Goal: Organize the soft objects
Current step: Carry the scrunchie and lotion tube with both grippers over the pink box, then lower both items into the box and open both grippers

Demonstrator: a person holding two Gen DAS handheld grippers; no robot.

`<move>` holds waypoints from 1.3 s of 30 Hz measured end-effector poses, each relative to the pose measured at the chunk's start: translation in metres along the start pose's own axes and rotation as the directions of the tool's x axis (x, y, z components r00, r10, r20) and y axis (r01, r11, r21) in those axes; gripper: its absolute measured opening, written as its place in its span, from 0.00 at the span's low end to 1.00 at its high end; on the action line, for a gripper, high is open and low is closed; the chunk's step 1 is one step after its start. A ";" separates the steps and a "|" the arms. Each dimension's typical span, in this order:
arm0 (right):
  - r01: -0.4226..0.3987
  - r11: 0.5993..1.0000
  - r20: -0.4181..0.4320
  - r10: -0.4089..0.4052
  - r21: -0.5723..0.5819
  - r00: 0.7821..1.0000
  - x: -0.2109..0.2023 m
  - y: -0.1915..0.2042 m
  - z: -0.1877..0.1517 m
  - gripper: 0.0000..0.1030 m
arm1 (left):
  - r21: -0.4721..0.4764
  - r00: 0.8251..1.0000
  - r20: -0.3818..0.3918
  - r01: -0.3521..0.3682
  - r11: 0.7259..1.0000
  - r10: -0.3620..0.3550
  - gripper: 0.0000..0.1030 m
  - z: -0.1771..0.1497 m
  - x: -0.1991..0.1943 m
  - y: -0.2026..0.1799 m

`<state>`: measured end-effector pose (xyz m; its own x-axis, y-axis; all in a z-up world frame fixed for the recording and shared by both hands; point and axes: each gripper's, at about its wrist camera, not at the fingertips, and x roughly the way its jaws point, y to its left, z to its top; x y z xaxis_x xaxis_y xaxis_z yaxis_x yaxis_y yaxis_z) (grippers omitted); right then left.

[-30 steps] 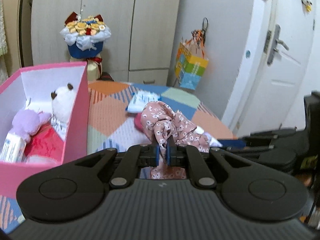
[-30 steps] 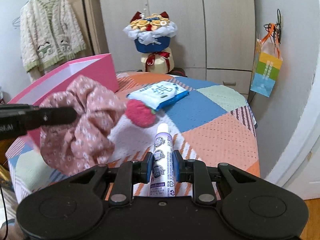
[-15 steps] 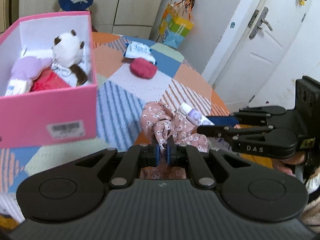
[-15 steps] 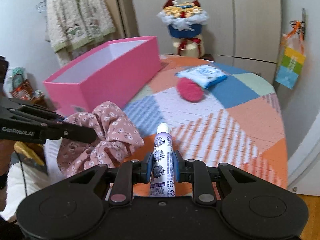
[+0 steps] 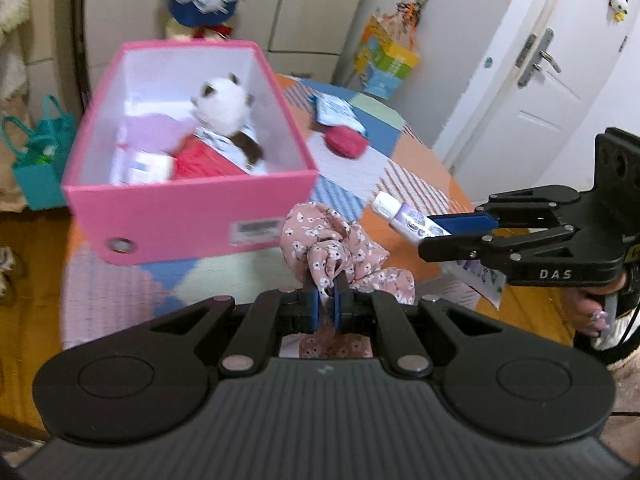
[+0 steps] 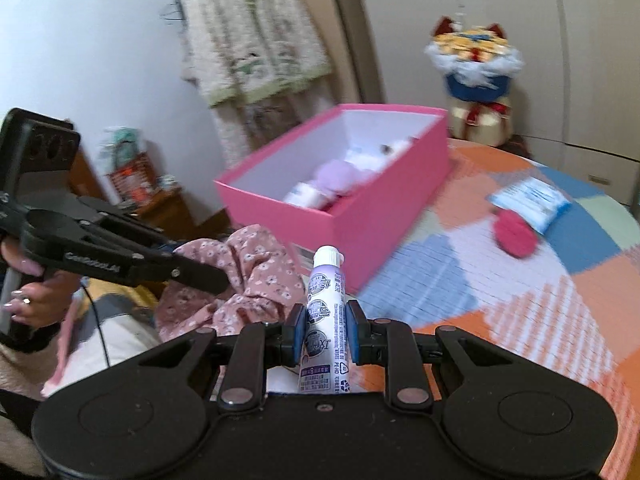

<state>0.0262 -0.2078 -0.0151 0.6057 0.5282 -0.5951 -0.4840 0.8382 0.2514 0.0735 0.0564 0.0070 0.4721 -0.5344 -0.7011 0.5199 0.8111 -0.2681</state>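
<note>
My left gripper (image 5: pixel 327 298) is shut on a pink floral scrunchie (image 5: pixel 336 246) and holds it above the table's near edge, in front of the pink box (image 5: pixel 192 212). The box holds a white plush (image 5: pixel 224 106), a lilac plush and a red item. My right gripper (image 6: pixel 325 322) is shut on a white and purple tube (image 6: pixel 324 320), raised to the right of the scrunchie (image 6: pixel 248 280). The box (image 6: pixel 384 216) lies ahead of it. A red pom (image 5: pixel 346 142) and a wipes pack (image 5: pixel 334 110) lie on the patchwork cloth.
The round table carries a patchwork cloth (image 6: pixel 500 288). A cat bouquet (image 6: pixel 476 80) stands behind the box. Cupboards and a white door (image 5: pixel 552 92) lie beyond. A colourful bag (image 5: pixel 390 60) hangs at the back, and a teal bag (image 5: pixel 36 156) sits left of the table.
Both grippers have pulled back and risen with their loads. The views have swung left, so the pink box's open top now faces both cameras.
</note>
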 end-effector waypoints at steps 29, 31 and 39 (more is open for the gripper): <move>0.041 0.997 -0.015 -0.040 0.062 0.999 0.195 -0.051 0.175 0.25 | -0.060 0.933 0.189 -0.301 0.952 0.307 0.06 0.155 0.090 0.117; 0.059 0.996 -0.045 -0.056 0.061 0.997 0.210 -0.056 0.180 0.25 | -0.072 0.935 0.171 -0.303 0.950 0.311 0.06 0.157 0.098 0.125; 0.094 0.995 -0.128 -0.096 -0.017 0.987 0.245 -0.059 0.192 0.26 | -0.092 0.941 0.098 -0.317 0.944 0.325 0.07 0.168 0.117 0.146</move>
<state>0.3248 -0.1020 -0.0291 0.5636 0.4239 -0.7090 -0.4357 0.8818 0.1808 0.3242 0.0726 -0.0032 0.6830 -0.2624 -0.6817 0.2762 0.9567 -0.0915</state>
